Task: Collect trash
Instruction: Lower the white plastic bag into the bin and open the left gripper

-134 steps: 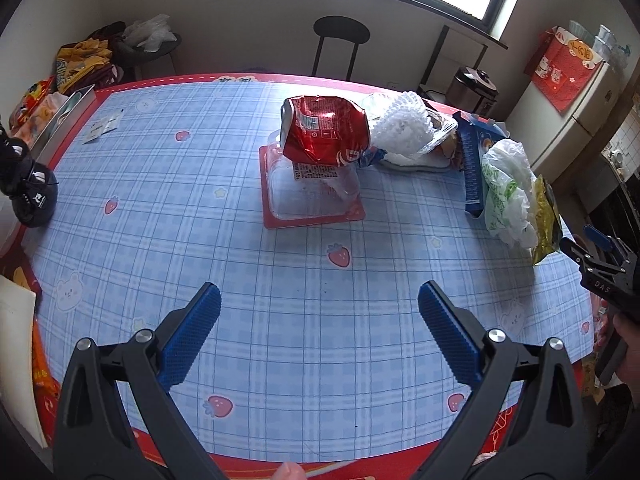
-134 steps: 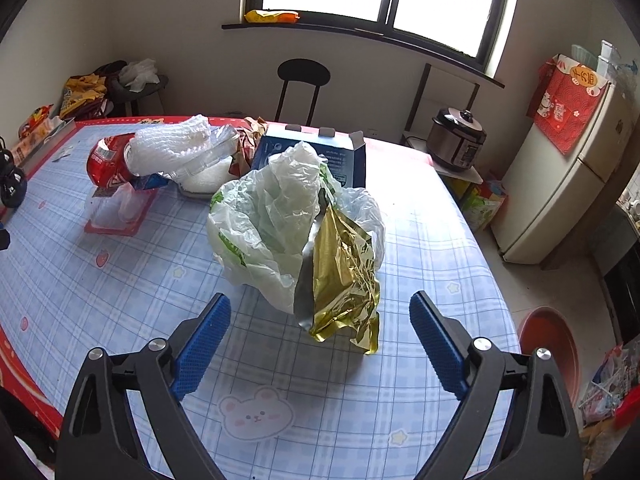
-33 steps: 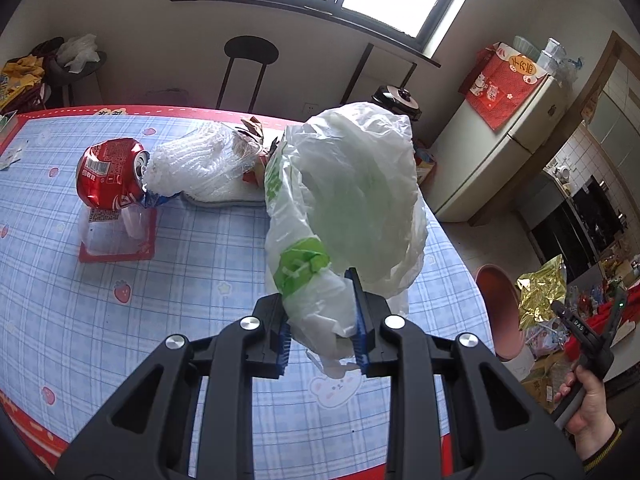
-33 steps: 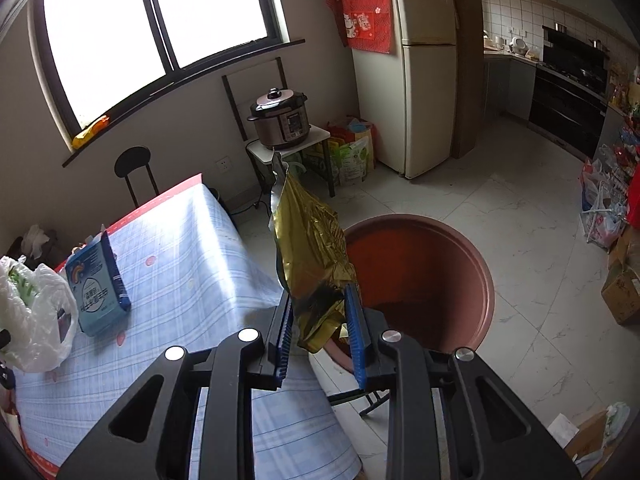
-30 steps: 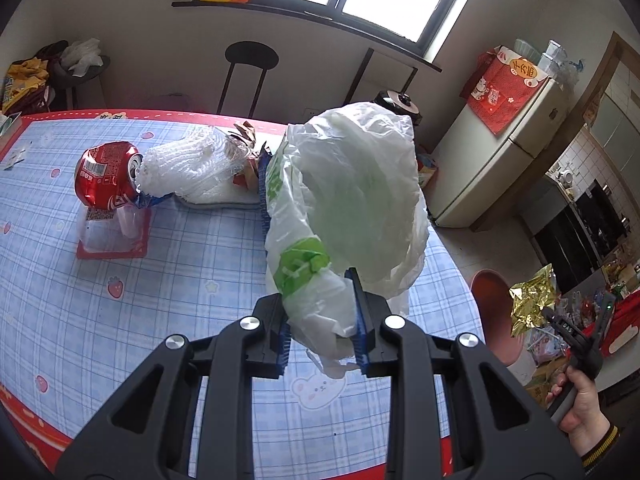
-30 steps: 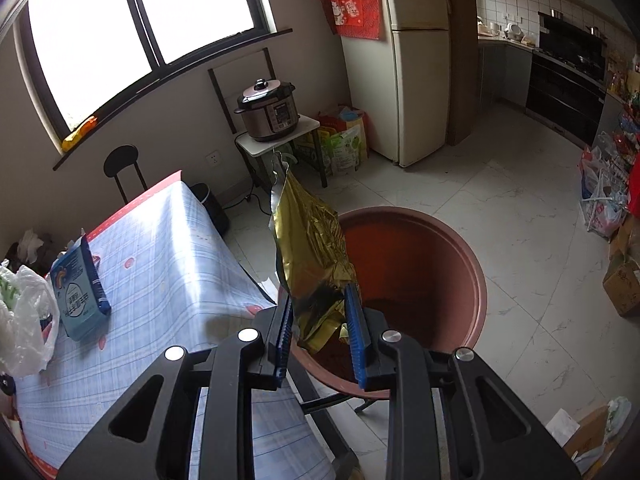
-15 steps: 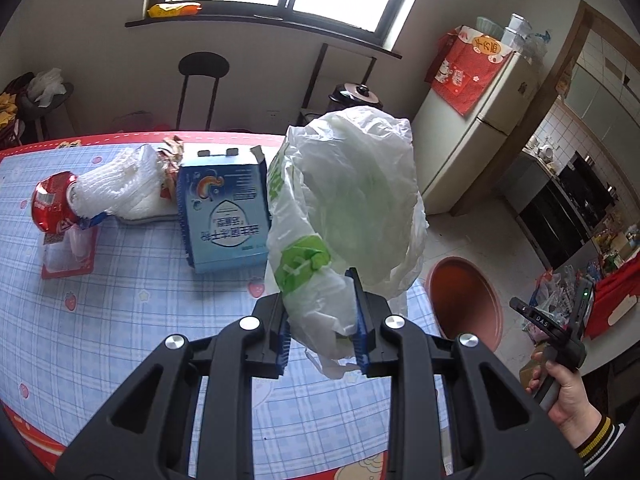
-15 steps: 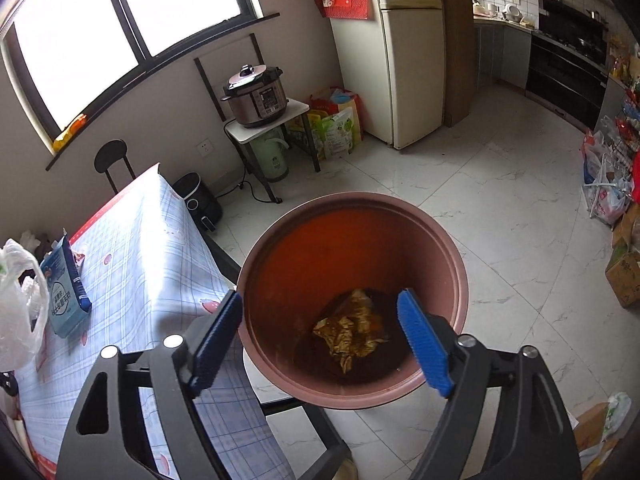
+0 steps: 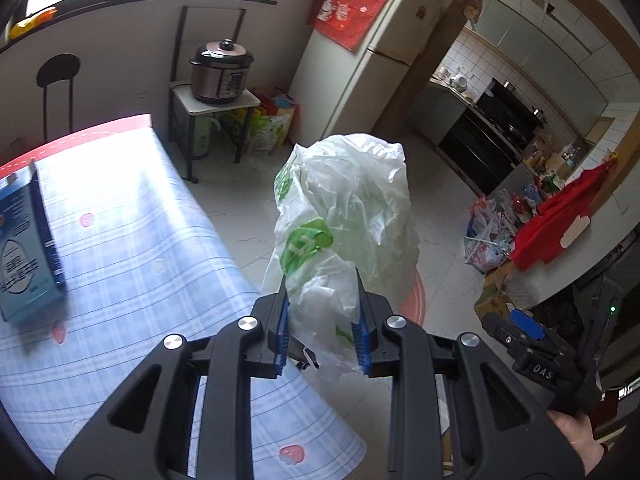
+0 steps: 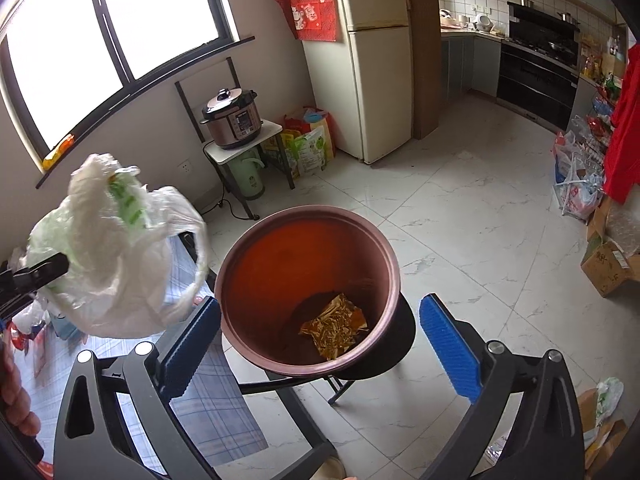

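Observation:
My left gripper [image 9: 322, 320] is shut on a crumpled white plastic bag [image 9: 348, 216] with green print, held up just past the table's corner. Behind the bag a bit of the red-brown bin's rim [image 9: 416, 304] shows. In the right wrist view the same bag [image 10: 112, 256] hangs at the left, close beside the bin [image 10: 280, 272]. My right gripper [image 10: 320, 304] hovers over the bin with its jaws opening wide and nothing between them. A crumpled gold foil wrapper [image 10: 334, 326] lies on the bin's bottom.
The bin rests on a black stool [image 10: 384, 356] on the tiled floor. The blue-checked table [image 9: 140, 240] carries a blue box [image 9: 24, 240]. A pressure cooker [image 10: 232, 120] on a small stand and a fridge [image 10: 376, 60] are behind; boxes [image 10: 608, 260] lie at the right.
The right gripper opened and the gold wrapper dropped into the bin. The left gripper carried the white bag from over the table to the table's corner beside the bin.

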`<action>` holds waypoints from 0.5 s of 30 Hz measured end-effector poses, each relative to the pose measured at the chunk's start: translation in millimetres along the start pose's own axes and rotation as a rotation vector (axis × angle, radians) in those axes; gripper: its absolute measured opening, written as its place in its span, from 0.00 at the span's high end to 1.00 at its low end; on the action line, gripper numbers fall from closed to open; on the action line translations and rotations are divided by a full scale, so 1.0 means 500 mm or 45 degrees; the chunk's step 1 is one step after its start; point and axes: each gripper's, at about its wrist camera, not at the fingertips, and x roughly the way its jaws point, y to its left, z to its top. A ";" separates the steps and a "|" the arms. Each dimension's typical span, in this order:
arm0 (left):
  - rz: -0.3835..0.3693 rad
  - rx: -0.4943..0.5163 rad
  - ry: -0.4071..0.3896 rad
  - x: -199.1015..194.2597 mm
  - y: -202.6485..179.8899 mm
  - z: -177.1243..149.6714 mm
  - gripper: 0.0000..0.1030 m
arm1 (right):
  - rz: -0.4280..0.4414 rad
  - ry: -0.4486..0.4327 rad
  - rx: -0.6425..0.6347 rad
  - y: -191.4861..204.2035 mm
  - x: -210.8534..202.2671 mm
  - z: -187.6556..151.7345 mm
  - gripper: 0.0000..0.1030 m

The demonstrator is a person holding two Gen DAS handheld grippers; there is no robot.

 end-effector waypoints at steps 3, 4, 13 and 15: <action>-0.062 0.021 0.040 0.081 -0.050 0.019 0.72 | -0.046 0.013 0.010 -0.032 -0.002 -0.007 0.05; -0.077 0.021 0.048 0.108 -0.064 0.026 0.72 | -0.058 0.019 0.017 -0.042 -0.002 -0.009 0.05; -0.058 0.066 0.000 0.145 -0.080 0.073 0.16 | -0.101 0.043 0.056 -0.082 0.005 -0.013 0.05; -0.058 0.077 -0.050 0.108 -0.053 0.076 0.08 | -0.071 0.044 0.052 -0.071 0.011 -0.012 0.05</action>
